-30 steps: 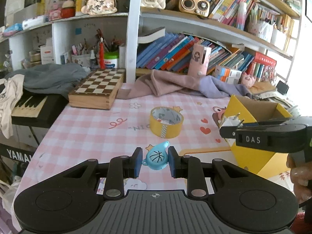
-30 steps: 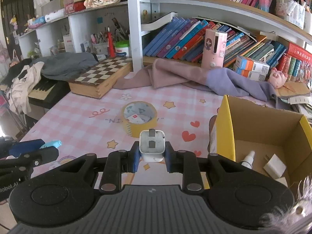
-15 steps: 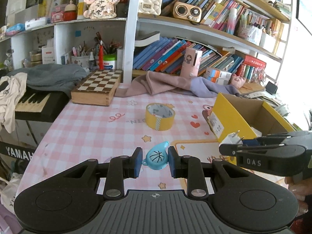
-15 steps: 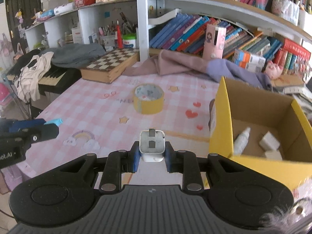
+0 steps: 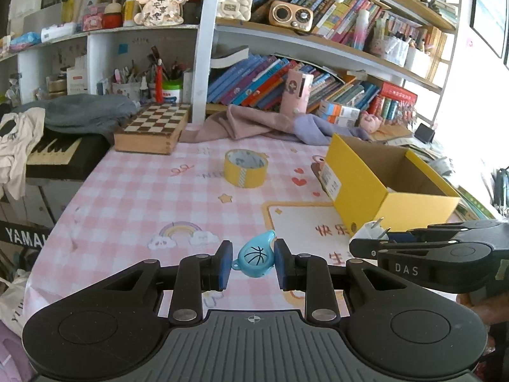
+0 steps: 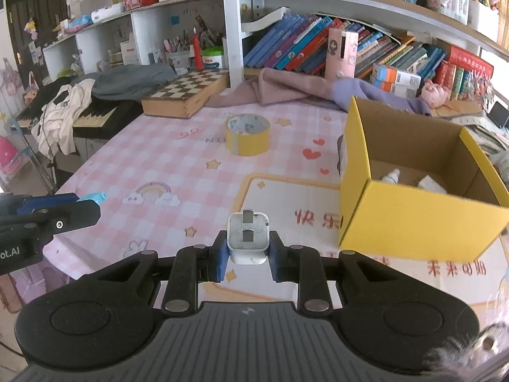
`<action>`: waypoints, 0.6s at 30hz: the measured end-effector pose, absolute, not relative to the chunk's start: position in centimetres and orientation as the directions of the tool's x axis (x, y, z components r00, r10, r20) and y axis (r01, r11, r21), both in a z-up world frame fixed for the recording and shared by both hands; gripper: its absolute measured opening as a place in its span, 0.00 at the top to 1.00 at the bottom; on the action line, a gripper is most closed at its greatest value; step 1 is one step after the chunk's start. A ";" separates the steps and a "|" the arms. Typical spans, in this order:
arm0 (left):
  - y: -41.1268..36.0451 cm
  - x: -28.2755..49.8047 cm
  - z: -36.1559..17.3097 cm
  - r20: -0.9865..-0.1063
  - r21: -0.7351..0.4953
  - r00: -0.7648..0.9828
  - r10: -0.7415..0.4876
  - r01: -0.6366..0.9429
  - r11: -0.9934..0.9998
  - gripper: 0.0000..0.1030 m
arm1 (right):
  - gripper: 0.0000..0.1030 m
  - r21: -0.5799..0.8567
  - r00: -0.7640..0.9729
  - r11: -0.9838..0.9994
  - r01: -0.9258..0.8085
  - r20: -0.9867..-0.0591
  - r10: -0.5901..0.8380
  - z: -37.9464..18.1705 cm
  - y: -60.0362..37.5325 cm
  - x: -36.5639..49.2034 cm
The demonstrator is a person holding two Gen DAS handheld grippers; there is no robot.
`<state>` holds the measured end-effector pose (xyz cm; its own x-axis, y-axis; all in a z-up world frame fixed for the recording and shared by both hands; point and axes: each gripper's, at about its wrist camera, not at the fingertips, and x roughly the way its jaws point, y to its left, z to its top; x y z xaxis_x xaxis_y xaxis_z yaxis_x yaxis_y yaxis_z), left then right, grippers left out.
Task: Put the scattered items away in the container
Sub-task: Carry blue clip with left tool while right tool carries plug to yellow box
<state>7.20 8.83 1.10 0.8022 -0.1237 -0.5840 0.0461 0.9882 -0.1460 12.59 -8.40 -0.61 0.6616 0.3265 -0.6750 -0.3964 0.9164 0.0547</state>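
Observation:
My left gripper [image 5: 253, 259] is shut on a small blue whistle [image 5: 255, 255] with a basketball print, held above the table's near edge. My right gripper [image 6: 247, 246] is shut on a white plug adapter [image 6: 248, 237], prongs pointing forward; it also shows in the left wrist view [image 5: 369, 230]. The open yellow cardboard box [image 6: 410, 219] stands at the right and holds a small white bottle [image 6: 391, 175] and a white block [image 6: 431, 184]. A yellow tape roll [image 6: 247, 133] lies on the pink checked tablecloth [image 6: 178, 165] in the middle.
A wooden chessboard box [image 5: 151, 129] and a pink-purple cloth [image 5: 264, 124] lie at the table's back. Shelves of books [image 5: 273, 76] rise behind. A keyboard with clothes [image 6: 73, 108] sits off the left edge. The left gripper shows at the left in the right wrist view [image 6: 47, 219].
Both grippers have pulled back and risen from the table, each keeping its item. The box and tape roll now look farther away.

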 end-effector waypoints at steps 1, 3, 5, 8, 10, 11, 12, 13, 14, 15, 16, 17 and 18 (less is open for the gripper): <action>8.7 6.9 1.1 -0.586 -0.146 0.800 -0.128 0.051 0.988 0.75 | 0.77 0.056 0.662 0.918 -0.392 -0.676 0.324 -0.7 -8.5 12.2; 8.5 6.4 1.0 -0.588 -0.141 0.798 -0.134 0.061 0.988 0.74 | 0.77 0.062 0.664 0.922 -0.381 -0.675 0.320 -0.8 -8.8 11.5; 8.3 5.9 1.1 -0.589 -0.135 0.796 -0.138 0.071 0.988 0.74 | 0.77 0.072 0.667 0.926 -0.371 -0.673 0.319 -0.8 -9.0 11.0; 8.1 5.2 1.2 -0.588 -0.127 0.796 -0.144 0.085 0.988 0.74 | 0.77 0.085 0.668 0.928 -0.363 -0.671 0.322 -0.8 -9.2 10.2; 8.0 4.7 1.2 -0.585 -0.122 0.798 -0.147 0.093 0.988 0.74 | 0.77 0.086 0.669 0.927 -0.364 -0.669 0.325 -0.8 -9.2 9.7; 7.9 4.5 1.3 -0.583 -0.120 0.799 -0.149 0.097 0.988 0.74 | 0.77 0.086 0.669 0.927 -0.366 -0.668 0.326 -0.8 -9.2 9.5; 7.9 4.3 1.3 -0.581 -0.117 0.800 -0.151 0.101 0.988 0.74 | 0.77 0.086 0.669 0.926 -0.368 -0.667 0.327 -0.8 -9.2 9.3; 7.9 4.1 1.4 -0.578 -0.115 0.801 -0.152 0.104 0.988 0.74 | 0.77 0.085 0.671 0.926 -0.369 -0.665 0.328 -0.7 -9.1 9.0; 7.9 4.0 1.4 -0.578 -0.114 0.802 -0.153 0.106 0.988 0.74 | 0.77 0.084 0.672 0.925 -0.370 -0.664 0.328 -0.7 -9.1 8.7; 7.9 3.8 1.4 -0.577 -0.115 0.802 -0.154 0.107 0.988 0.74 | 0.77 0.083 0.673 0.926 -0.369 -0.663 0.328 -0.7 -9.1 8.5; 7.9 3.7 1.4 -0.577 -0.116 0.802 -0.155 0.108 0.987 0.74 | 0.77 0.083 0.673 0.926 -0.367 -0.664 0.327 -0.7 -9.1 8.4; 8.0 3.6 1.4 -0.577 -0.118 0.801 -0.156 0.107 0.987 0.74 | 0.77 0.084 0.672 0.927 -0.366 -0.665 0.325 -0.7 -9.1 8.3; 8.0 3.5 1.4 -0.577 -0.120 0.801 -0.157 0.108 0.987 0.74 | 0.77 0.083 0.672 0.927 -0.365 -0.665 0.324 -0.7 -9.1 8.3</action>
